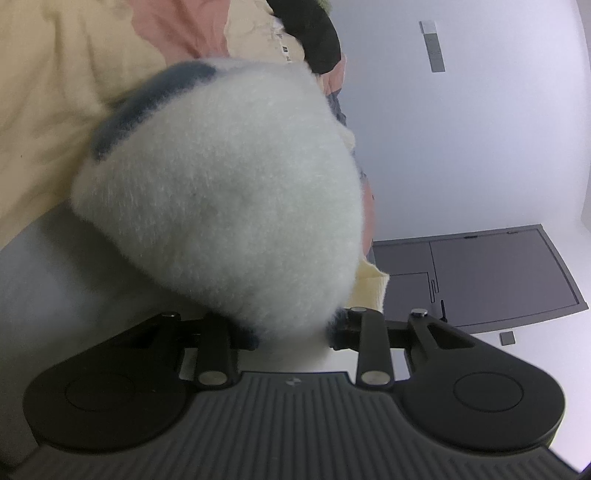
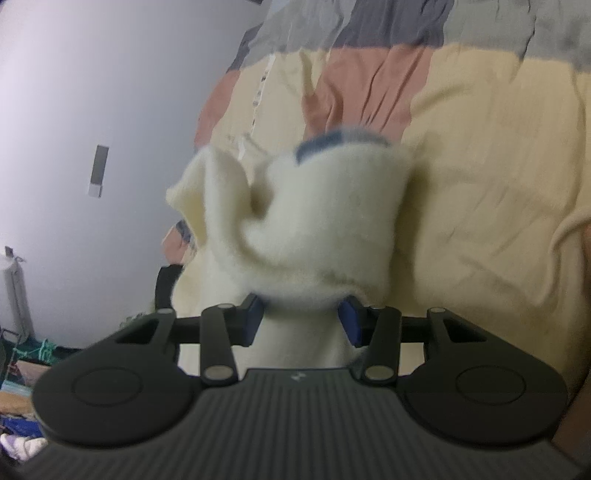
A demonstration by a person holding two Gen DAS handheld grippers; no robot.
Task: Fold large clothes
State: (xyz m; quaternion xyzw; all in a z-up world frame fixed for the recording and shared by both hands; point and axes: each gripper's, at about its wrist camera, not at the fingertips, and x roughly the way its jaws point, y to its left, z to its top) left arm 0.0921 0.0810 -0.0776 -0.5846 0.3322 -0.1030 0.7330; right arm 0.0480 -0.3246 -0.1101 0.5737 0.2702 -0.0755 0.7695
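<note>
A fluffy white garment (image 1: 229, 192) with a dark blue trim (image 1: 147, 107) bulges up in front of my left gripper (image 1: 291, 332). Its fabric fills the gap between the jaws and hides most of both fingers, so the gripper is shut on it. In the right wrist view the same white garment (image 2: 306, 229), its blue trim (image 2: 332, 142) at the top, is bunched and pinched between the blue pads (image 2: 349, 323) of my right gripper (image 2: 301, 317), which is shut on it. Both bunches hang over the bed.
A bedcover in cream, pink and grey patches (image 2: 480, 166) lies crumpled under the garment. A black piece of clothing (image 1: 317, 33) sits at its far edge. A pale wall and a dark grey door (image 1: 480, 273) are beside the bed. Clutter (image 2: 22, 406) lies on the floor.
</note>
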